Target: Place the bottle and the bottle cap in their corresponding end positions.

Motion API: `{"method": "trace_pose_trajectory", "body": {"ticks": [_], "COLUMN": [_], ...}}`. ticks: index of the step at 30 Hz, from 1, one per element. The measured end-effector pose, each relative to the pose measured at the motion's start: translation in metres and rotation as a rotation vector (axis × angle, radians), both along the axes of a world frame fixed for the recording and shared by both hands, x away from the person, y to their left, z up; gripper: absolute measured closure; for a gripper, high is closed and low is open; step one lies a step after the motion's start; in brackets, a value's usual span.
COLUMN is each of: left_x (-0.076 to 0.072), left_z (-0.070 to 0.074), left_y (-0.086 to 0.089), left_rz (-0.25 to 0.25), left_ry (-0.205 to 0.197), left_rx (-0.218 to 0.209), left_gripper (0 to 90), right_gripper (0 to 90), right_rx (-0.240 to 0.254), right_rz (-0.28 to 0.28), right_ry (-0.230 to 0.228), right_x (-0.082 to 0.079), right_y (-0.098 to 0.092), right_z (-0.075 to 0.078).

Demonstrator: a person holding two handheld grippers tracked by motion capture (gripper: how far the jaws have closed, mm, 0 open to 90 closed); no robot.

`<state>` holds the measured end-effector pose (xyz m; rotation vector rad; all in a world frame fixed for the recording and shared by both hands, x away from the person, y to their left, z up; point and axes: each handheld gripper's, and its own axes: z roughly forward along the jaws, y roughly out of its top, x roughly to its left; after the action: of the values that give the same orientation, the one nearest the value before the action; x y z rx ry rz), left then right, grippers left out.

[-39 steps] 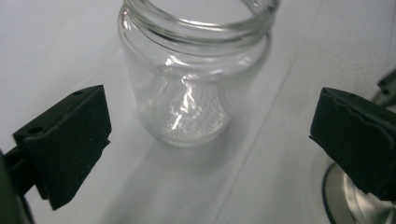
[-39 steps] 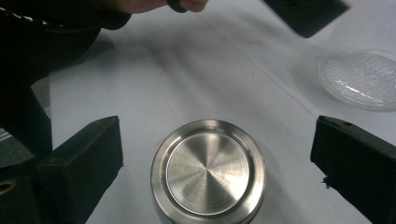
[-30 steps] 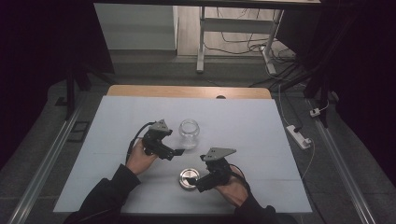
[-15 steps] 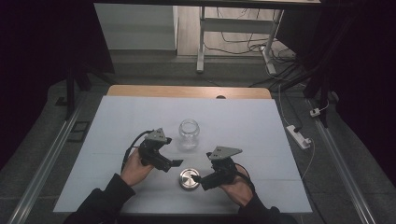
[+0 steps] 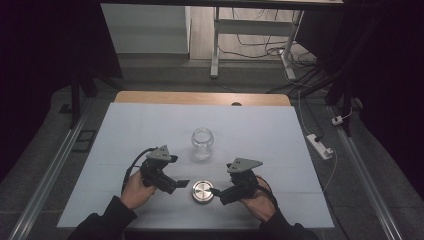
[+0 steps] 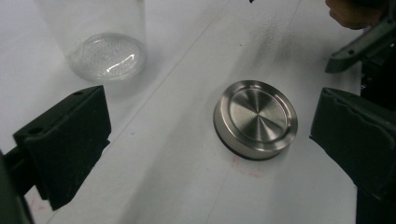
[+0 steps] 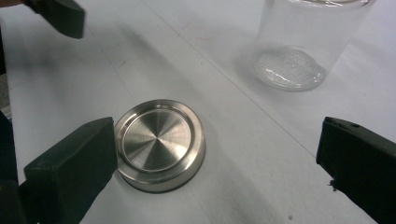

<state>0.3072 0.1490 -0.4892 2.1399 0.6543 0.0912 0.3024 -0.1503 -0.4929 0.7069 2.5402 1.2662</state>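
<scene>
- A round steel lid (image 5: pixel 202 191) lies flat on the white table (image 5: pixel 120 135) near its front edge, between two handheld grippers.
- The left gripper (image 5: pixel 176 184) and right gripper (image 5: pixel 218 192) flank it, jaws spread wide, gripping nothing.
- An empty glass jar (image 5: pixel 202 143) stands upright just behind, toward the table's middle.

Left claw (image 5: pixel 181 184) held low with jaws spread wide, angled inward; right claw (image 5: pixel 214 191) likewise gaping, facing it; forearms converge.
</scene>
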Motion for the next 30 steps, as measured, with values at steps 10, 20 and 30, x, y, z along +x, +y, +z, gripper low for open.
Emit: {"method": "trace_pose_trajectory", "body": {"ticks": [10,20,30], "left_x": [-0.015,-0.028,-0.043], "left_z": [-0.002,-0.005,-0.008], "left_y": [0.015,0.035,0.056], "left_rz": [0.017,0.048,0.091], "left_ry": [0.007,0.028,0.039], "left_rx": [-0.025,-0.076,-0.095], "left_gripper": [0.0,0.0,0.0], "right_gripper": [0.0,0.0,0.0], "right_rx": [-0.005,-0.003,-0.013], "right_rz": [-0.013,-0.041,-0.065], "right_ry": [0.003,0.005,0.005], "right_x": [-0.002,-0.005,-0.011], "right_y": [-0.009,-0.021,-0.037], "right_z": [0.001,0.004,0.006]}}
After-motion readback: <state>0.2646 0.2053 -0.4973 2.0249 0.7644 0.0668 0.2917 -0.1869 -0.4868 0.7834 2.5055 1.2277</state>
